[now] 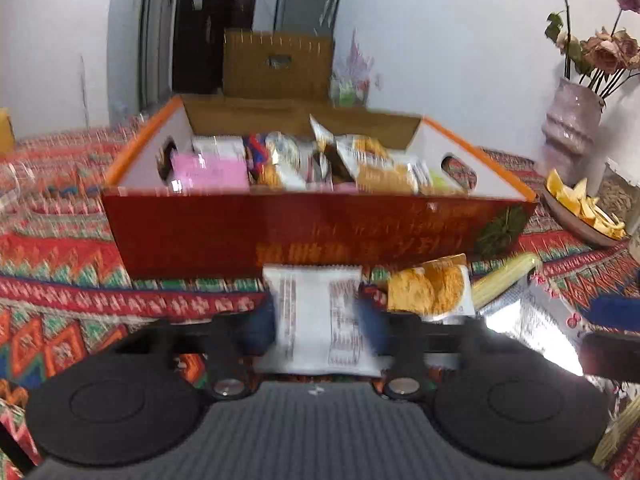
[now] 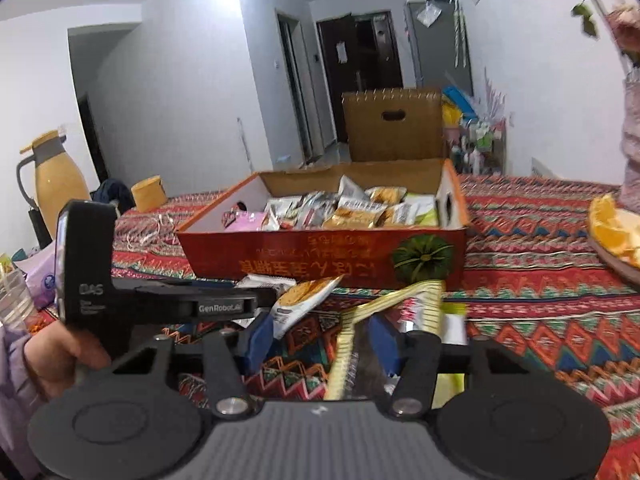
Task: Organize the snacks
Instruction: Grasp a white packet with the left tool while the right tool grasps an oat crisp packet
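An orange cardboard box holds several snack packets on the patterned tablecloth; it also shows in the right wrist view. My left gripper is shut on a white snack packet just in front of the box. A cracker packet lies to its right. My right gripper is open around the edge of a gold-striped packet lying on the cloth. The cracker packet lies between the right gripper and the box. The left gripper's body crosses the right wrist view.
A plate of orange slices and a pink vase of dried flowers stand at the right. A yellow thermos stands at the far left. A brown cardboard box stands behind the table. A silver packet lies at the right.
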Action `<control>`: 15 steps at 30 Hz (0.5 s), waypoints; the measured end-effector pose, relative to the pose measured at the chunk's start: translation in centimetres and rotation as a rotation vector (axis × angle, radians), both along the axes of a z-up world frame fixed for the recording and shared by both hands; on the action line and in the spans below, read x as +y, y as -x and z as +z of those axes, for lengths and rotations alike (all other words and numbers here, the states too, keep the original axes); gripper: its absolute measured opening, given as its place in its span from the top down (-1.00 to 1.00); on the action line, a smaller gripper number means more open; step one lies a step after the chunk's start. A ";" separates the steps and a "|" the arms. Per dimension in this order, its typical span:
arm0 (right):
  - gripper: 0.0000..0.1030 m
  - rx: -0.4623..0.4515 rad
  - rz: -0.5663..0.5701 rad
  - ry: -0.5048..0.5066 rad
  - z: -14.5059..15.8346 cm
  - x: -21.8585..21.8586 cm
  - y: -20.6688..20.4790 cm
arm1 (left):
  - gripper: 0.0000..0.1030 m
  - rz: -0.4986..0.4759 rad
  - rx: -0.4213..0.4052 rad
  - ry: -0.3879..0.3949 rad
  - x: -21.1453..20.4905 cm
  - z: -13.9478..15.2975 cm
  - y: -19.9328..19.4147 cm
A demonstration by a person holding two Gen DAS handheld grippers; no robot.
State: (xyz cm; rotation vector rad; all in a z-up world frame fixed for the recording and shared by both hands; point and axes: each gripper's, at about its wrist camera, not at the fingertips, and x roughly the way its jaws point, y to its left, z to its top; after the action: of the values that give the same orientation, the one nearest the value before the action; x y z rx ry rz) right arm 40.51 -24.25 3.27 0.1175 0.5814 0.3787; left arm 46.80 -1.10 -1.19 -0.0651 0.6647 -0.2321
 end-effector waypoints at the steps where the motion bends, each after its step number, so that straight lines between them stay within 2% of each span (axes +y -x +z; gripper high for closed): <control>1: -0.05 0.015 0.009 -0.002 -0.3 0.5 -0.8 | 0.26 -0.005 -0.006 -0.002 0.2 0.0 0.3; 3: -0.05 0.051 0.010 -0.018 -0.9 1.4 -2.6 | 0.27 -0.003 -0.007 -0.031 0.7 0.4 1.3; 6: -0.27 0.111 -0.020 -0.014 -2.1 3.1 -5.6 | 0.27 0.046 -0.005 -0.045 2.0 1.2 4.2; 10: -0.29 0.098 -0.038 0.112 -3.7 5.8 -8.3 | 0.27 0.071 -0.003 -0.014 4.0 1.4 8.2; 12: -0.25 0.092 -0.017 0.210 -4.6 7.4 -9.1 | 0.27 0.098 -0.013 -0.019 4.7 1.6 9.5; 14: 0.15 0.061 0.013 0.224 -4.7 8.2 -8.9 | 0.27 0.115 -0.029 -0.030 5.1 1.8 10.7; 15: 0.21 0.066 0.036 0.220 -4.6 8.4 -8.6 | 0.27 0.125 -0.032 -0.028 5.3 1.8 11.0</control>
State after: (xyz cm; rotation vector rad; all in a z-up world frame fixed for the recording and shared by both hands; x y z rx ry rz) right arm 49.11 -15.85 -1.28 -0.0917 0.6875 0.3440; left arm 35.75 4.20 0.65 -0.0760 0.6297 -0.1029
